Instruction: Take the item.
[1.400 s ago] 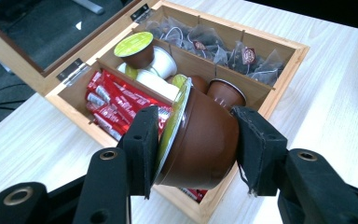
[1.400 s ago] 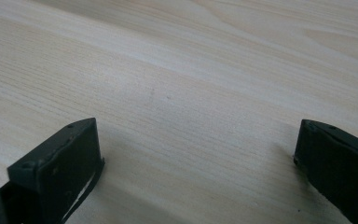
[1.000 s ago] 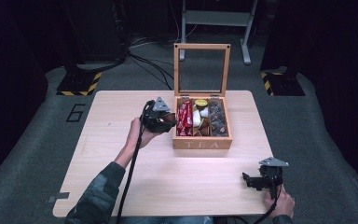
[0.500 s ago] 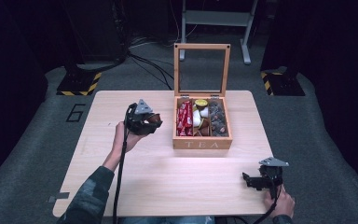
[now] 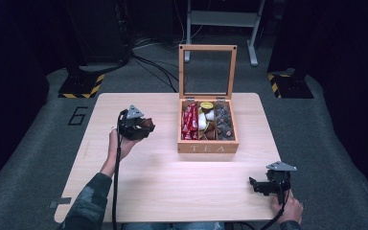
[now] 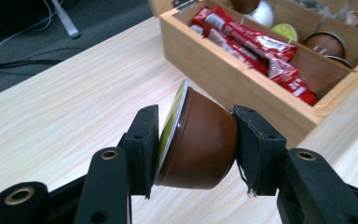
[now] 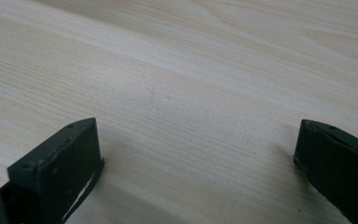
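A brown coffee capsule with a pale green foil lid is clamped between the jaws of my left gripper, held on its side above the table. In the high view the left gripper hangs left of the wooden tea box, well apart from it. The box stands open with its glass lid upright; it holds red sachets, more capsules and dark wrapped pieces. My right gripper rests open at the table's front right corner, its jaws spread over bare wood.
The light wooden table has free room across its front and left. A dark floor with cables, yellow-black striped stand bases and a metal frame lies beyond the far edge.
My left gripper has drawn away from the box to the left, carrying the brown capsule. The right gripper has stayed put.
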Action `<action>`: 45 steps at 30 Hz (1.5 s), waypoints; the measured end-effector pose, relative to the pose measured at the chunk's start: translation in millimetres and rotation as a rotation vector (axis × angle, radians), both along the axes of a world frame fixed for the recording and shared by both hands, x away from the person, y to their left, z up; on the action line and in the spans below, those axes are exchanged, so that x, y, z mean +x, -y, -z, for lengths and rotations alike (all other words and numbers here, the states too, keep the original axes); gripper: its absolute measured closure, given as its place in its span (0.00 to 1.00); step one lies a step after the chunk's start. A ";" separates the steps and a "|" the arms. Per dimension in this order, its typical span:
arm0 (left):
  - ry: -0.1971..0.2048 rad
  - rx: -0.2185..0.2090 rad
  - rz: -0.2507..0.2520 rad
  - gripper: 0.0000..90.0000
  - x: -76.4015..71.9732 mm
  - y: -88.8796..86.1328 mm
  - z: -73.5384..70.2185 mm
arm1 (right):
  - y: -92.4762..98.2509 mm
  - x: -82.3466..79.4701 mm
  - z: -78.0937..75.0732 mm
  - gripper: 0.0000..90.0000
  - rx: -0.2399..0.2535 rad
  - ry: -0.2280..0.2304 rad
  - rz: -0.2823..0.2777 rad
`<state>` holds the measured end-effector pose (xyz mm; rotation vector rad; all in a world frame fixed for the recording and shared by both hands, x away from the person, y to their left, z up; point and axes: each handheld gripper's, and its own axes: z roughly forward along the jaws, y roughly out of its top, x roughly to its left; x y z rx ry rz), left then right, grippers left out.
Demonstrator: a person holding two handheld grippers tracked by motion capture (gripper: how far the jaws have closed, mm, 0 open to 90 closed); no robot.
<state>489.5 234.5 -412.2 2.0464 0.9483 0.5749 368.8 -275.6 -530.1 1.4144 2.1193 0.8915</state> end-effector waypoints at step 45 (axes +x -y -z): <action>-0.189 0.008 -0.222 0.58 35.9 -45.8 93.7 | -0.5 -0.4 -0.1 0.00 0.003 -0.005 0.005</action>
